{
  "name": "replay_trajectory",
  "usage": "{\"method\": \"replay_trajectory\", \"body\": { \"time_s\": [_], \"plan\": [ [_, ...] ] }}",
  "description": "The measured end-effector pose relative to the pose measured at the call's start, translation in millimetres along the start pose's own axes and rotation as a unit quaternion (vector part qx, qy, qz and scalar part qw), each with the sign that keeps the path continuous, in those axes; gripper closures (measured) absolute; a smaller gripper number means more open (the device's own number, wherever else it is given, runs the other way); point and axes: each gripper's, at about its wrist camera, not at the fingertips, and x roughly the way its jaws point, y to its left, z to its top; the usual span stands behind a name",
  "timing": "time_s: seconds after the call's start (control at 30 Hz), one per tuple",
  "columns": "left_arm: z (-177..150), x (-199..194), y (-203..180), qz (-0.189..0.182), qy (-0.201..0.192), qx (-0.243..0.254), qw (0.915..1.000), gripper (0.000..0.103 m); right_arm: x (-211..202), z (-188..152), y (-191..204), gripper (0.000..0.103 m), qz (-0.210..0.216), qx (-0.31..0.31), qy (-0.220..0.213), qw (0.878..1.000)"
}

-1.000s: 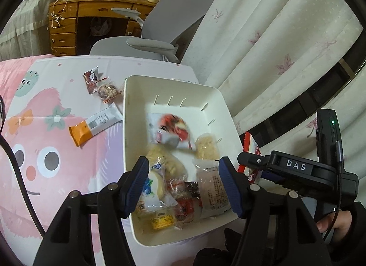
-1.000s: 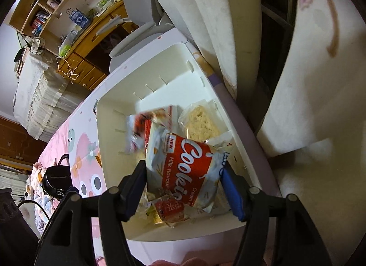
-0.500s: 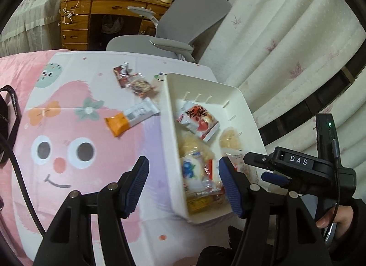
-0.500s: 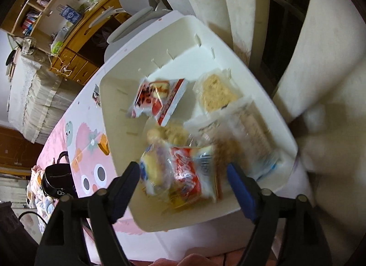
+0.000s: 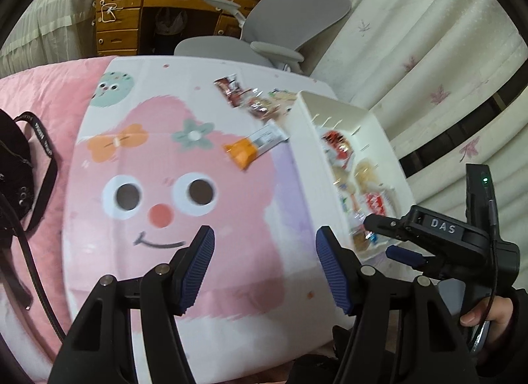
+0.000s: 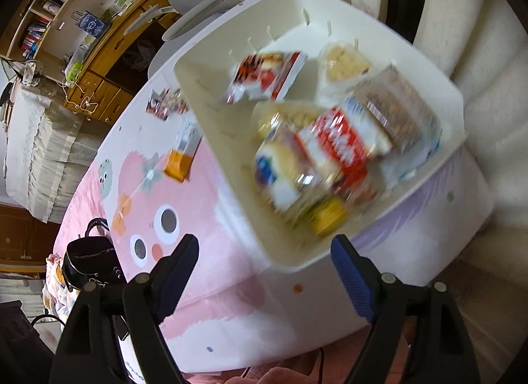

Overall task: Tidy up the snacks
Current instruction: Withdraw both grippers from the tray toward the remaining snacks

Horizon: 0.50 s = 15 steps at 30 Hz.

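White bin (image 6: 439, 83) of snacks lies beyond both grippers' wide, empty fingers (image 6: 180, 276) (right just opened).

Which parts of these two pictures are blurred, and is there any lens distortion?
Right wrist view: the snacks in the white bin are smeared by motion, while the right gripper stays sharp. Left wrist view: milder smear on the orange bar; the left gripper is crisp. Both views bulge fisheye-style, with dark corners.
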Motion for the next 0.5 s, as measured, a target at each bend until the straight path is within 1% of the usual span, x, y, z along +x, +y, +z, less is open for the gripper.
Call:
{"method": "replay_trajectory", "body": {
  "time_s": [0.23,0.3,0.4,0.5],
  "plan": [
    [-8.3,-5.7,43.5,0.014,0.035,0.018,0.9991,0.040,18.0,-43.6,30.4,0.020,0.003,0.020,0.005,1.000],
    [-8.6,-4.9,51.9,0.020,0.044,0.022,0.9986,0.040,21.6,-52.2,35.3,0.020,0.001,0.023,0.007,1.000],
    [-5.9,-2.2,62.2,0.048,0.057,0.027,0.9968,0.039,27.7,-61.9,44.9,0.020,-0.002,0.019,0.012,1.000],
    [-0.5,1.7,70.1,0.054,0.068,0.028,0.9958,0.035,29.9,-67.9,53.3,0.020,-0.012,0.015,0.011,1.000]
  ]
}}
